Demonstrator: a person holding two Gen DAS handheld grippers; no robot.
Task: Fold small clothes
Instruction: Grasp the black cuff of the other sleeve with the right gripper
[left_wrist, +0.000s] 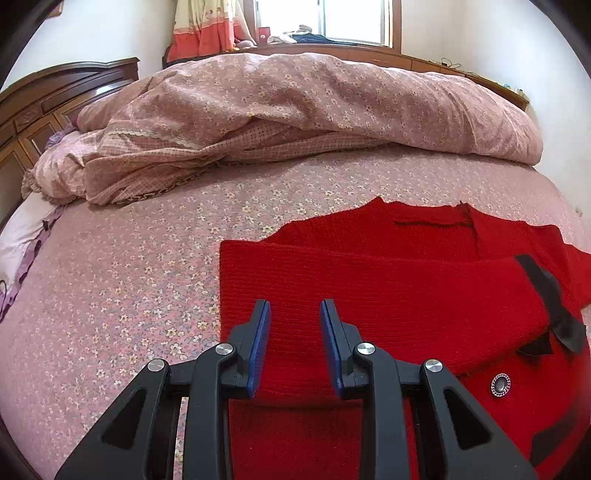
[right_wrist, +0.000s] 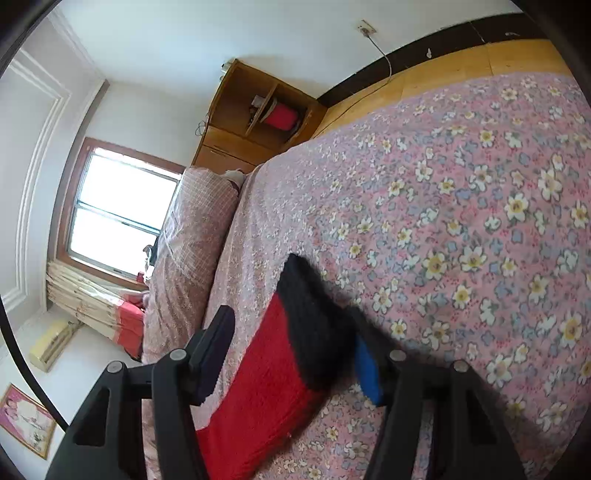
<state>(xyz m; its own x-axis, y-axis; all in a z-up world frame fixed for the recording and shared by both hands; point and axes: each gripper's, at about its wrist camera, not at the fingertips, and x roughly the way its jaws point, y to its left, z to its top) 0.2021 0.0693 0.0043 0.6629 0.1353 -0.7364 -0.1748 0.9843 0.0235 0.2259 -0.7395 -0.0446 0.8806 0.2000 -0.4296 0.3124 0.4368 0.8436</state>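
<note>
A small red knitted sweater (left_wrist: 388, 295) lies on the flowered bed sheet (left_wrist: 129, 288), with one sleeve folded across its body. It has black bow trim (left_wrist: 554, 306) and a metal button (left_wrist: 500, 385). My left gripper (left_wrist: 295, 314) is open and empty just above the sweater's left part. In the right wrist view, a red sleeve with a black cuff (right_wrist: 310, 325) lies between the fingers of my right gripper (right_wrist: 295, 332). The jaws stand wide apart around it and do not pinch it.
A rumpled pink duvet (left_wrist: 295, 110) lies heaped across the far side of the bed. A wooden headboard (left_wrist: 44, 103) stands at the left. A wooden cabinet (right_wrist: 255, 118), a window (right_wrist: 118, 210) and wooden floor (right_wrist: 461, 66) lie beyond the bed.
</note>
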